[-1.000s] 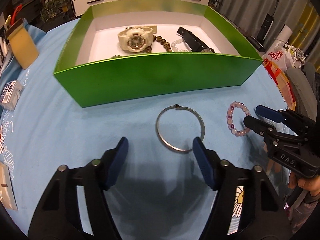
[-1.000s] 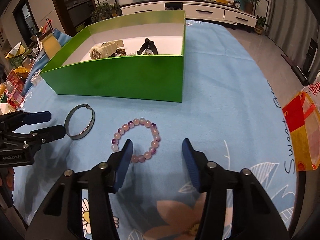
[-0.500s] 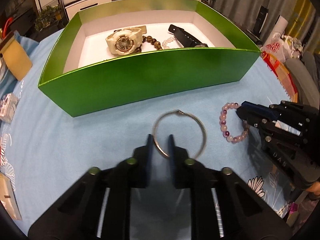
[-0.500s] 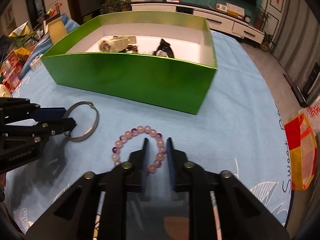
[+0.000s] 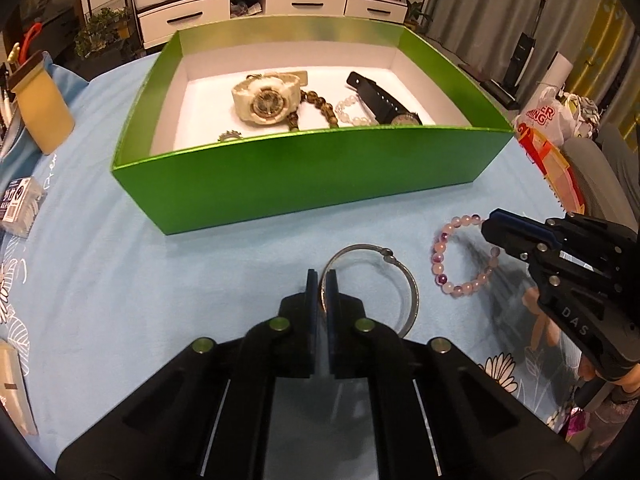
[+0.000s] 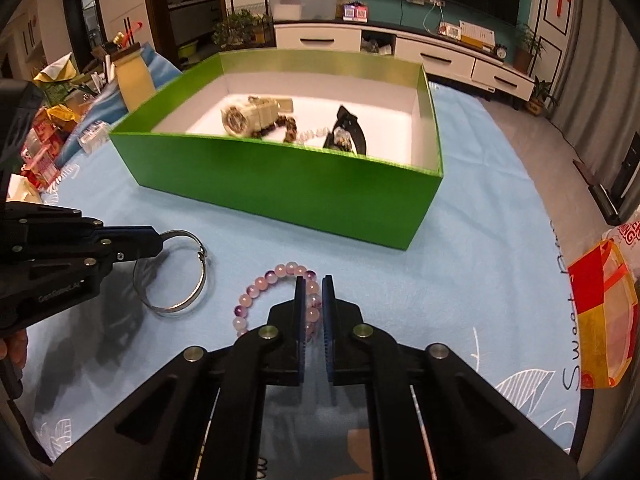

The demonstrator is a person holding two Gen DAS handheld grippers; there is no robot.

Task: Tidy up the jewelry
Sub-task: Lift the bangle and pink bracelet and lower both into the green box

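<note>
Looking along your left gripper (image 5: 322,280), you see its pads pinching the near rim of the silver bangle (image 5: 408,280) on the desk (image 5: 120,280); the green box (image 5: 304,176) wall hides part of its contents. In the right view, your right gripper (image 6: 314,286) clamps the pink bead bracelet (image 6: 260,286), fingers hiding its near beads.

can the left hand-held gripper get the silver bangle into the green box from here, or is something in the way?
Probably yes. The left hand-held gripper is shut on the silver bangle, and bare cloth lies between it and the green box. The box's near wall must be cleared by lifting. The right hand-held gripper sits off to the side.
</note>
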